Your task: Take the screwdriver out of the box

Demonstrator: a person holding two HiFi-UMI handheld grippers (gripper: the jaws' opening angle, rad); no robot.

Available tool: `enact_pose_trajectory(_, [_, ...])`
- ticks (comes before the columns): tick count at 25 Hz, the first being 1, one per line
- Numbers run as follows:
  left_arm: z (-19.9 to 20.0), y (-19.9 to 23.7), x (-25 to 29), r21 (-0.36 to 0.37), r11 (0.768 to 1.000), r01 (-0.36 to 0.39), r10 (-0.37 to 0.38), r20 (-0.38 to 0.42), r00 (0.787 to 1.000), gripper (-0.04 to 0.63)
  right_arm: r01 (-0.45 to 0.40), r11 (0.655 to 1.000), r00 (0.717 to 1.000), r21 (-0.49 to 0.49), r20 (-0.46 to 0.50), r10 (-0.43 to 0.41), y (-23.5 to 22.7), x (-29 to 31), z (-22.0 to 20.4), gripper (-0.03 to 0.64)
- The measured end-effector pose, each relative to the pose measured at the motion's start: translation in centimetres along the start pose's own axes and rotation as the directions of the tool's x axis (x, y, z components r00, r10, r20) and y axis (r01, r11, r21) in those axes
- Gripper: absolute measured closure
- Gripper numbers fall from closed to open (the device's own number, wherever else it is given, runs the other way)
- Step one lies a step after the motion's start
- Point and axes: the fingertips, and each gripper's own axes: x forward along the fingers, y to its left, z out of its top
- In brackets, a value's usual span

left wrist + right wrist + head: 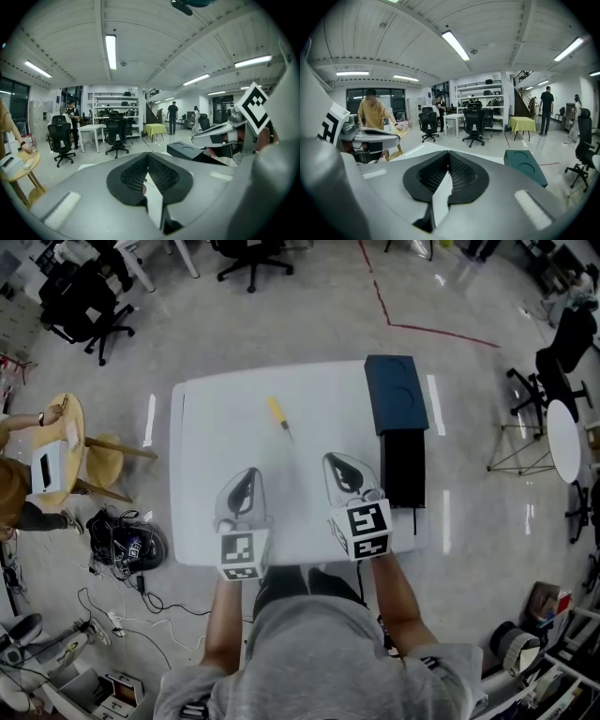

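One screwdriver (278,415), slim with a yellow handle and a thin metal shaft, lies slantwise on the white tabletop (211,451), outside the dark box (403,468) and well to its left. Nearer the person, the left gripper (246,484) and right gripper (341,467) both have their jaws closed together, holding nothing.
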Motion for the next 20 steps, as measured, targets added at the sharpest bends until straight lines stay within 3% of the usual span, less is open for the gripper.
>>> enact_pose_trajectory(8, [1.5,-2.1,-4.0,0.028,0.999,-0.015,0.013,0.044,0.999,0.584,-0.010,0.999,0.996,-0.053,0.089,0.014,1.5,-5.0,1.0,0.614])
enact_pose_trajectory(20, [1.8,-5.6,-9.2,0.040,0.999,-0.003,0.000,0.081,0.997,0.584,-0.003,0.998,0.985,-0.057,0.174,0.012,2.1,-12.2,-0.2,0.614])
